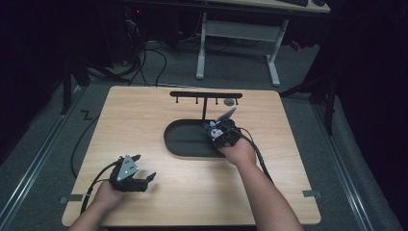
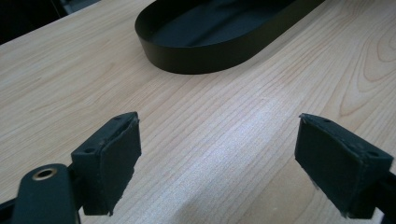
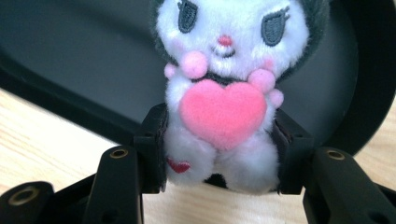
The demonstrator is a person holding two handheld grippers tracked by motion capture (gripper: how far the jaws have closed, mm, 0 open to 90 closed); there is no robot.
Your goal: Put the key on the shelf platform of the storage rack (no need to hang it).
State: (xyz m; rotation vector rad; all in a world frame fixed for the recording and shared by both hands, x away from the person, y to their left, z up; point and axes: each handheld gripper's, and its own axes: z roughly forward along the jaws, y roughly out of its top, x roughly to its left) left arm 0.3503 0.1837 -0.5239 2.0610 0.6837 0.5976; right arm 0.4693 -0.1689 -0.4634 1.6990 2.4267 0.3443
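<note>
- Here the right hand-held gripper (image 3: 219,186) is clamped on a small plush toy (image 3: 224,98), its two black jaws pressing the toy's white lower body from either side.
- The plush toy has a white face with stitched eyes, a dark hood and a pink heart held in front of its chest; in the right gripper view it stands upright between the jaws, facing the camera.
- Behind the toy lies a black oval tray (image 3: 70,70); the toy is held over the tray's near rim, at the tray's right end as the high view shows it.
- In the high view the right hand-held gripper (image 1: 222,131) sits at the right end of the black oval tray (image 1: 183,139), with the person's right hand and forearm reaching in from the bottom.
- The left hand-held gripper (image 2: 217,158) has its jaws wide apart with nothing between them, hovering low over bare wood; in the high view the left hand-held gripper (image 1: 144,179) is near the front left corner, well apart from the tray.
- The surface (image 1: 144,115) is a light wooden tabletop with visible grain.
- A black T-shaped rack (image 1: 206,95) with small hooks stands just behind the tray.
- Cables trail from both grippers off the front of the surface.
- The room around is dark, with grey carpet (image 1: 231,72), a white-legged desk (image 1: 240,33) beyond the surface and loose cables on the floor.
</note>
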